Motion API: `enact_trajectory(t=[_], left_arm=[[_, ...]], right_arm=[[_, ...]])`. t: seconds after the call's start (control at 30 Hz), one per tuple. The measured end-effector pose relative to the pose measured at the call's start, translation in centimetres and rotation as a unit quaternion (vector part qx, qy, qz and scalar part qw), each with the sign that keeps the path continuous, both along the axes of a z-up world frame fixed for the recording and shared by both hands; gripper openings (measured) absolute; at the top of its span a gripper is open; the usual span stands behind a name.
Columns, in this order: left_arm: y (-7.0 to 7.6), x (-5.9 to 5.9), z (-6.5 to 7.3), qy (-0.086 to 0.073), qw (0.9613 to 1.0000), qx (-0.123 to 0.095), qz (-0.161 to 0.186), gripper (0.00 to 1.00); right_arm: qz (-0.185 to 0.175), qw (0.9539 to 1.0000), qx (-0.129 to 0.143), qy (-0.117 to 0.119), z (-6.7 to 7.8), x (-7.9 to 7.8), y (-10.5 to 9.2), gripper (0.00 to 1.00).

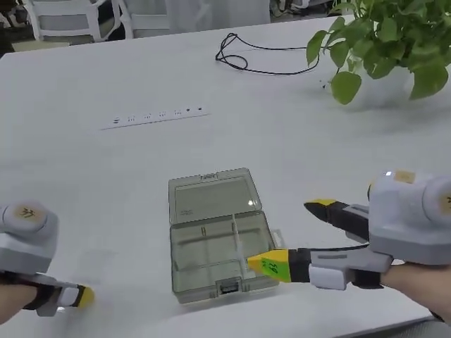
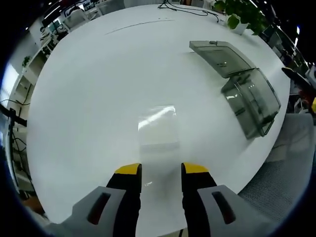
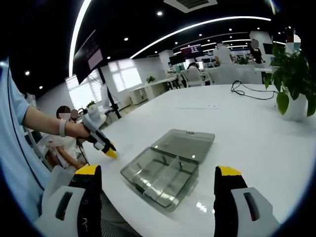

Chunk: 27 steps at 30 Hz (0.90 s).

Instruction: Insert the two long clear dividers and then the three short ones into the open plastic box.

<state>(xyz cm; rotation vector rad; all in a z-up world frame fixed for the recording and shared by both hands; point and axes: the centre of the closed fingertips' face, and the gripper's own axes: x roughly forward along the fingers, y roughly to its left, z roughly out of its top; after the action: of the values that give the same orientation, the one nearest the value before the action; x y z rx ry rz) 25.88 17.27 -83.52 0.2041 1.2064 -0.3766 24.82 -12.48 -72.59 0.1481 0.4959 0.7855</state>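
The open clear plastic box (image 1: 218, 250) sits near the table's front edge, its lid (image 1: 211, 196) laid flat behind it. Thin clear partitions show inside it; one runs lengthwise down the middle. My right gripper (image 1: 292, 234) hovers just right of the box, jaws wide open and empty, and its own view looks over the box (image 3: 163, 175) between the fingers. My left gripper (image 1: 79, 297) is low at the front left, well clear of the box (image 2: 249, 101), open with nothing between its fingertips (image 2: 129, 170). A faint clear sheet (image 2: 157, 129) lies on the table just ahead of it.
A white power strip (image 1: 155, 116) lies mid-table, a black cable (image 1: 243, 58) farther back. At the back right stands a potted plant (image 1: 387, 35). White chairs (image 1: 70, 17) stand beyond the table's far edge. A seated person (image 3: 66, 143) is off the table's left side.
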Motion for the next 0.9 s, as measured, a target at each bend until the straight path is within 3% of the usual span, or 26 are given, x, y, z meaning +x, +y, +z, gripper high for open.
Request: enact_trajectory(t=[0.07, 0.2, 0.27, 0.37, 0.43, 0.63, 0.9], left_arm=[[0.0, 0.3, 0.4, -0.006, 0.9997, -0.018, 0.017, 0.30], [0.0, 0.6, 1.2, -0.018, 0.9991, -0.031, 0.022, 0.30], [-0.8, 1.1, 2.0, -0.032, 0.9972, -0.061, 0.030, 0.30], [-1.6, 1.6, 3.2, -0.047, 0.9949, -0.083, 0.034, 0.30], [-3.0, 2.1, 4.2, -0.061, 0.9913, -0.112, 0.033, 0.30], [-6.4, 2.7, 6.1, -0.078, 0.9791, -0.182, 0.044, 0.30], [-10.6, 2.7, 7.7, -0.097, 0.9660, -0.236, 0.040, 0.30]], right_arm=[[-0.001, 1.0000, 0.004, 0.003, 0.0, 0.0, 0.1, 0.95], [0.001, 1.0000, 0.003, 0.008, -0.2, -0.1, 0.4, 0.95], [0.003, 0.9999, 0.000, 0.012, -0.3, -0.1, 0.5, 0.95], [0.004, 0.9999, -0.001, 0.014, -0.2, 0.0, 0.6, 0.94], [-0.002, 0.9999, 0.002, 0.011, 0.1, 0.3, 0.6, 0.91], [-0.010, 0.9999, 0.002, 0.010, 0.3, 1.3, 0.7, 0.91], [-0.014, 0.9997, 0.005, 0.018, 0.4, 1.5, 0.9, 0.90]])
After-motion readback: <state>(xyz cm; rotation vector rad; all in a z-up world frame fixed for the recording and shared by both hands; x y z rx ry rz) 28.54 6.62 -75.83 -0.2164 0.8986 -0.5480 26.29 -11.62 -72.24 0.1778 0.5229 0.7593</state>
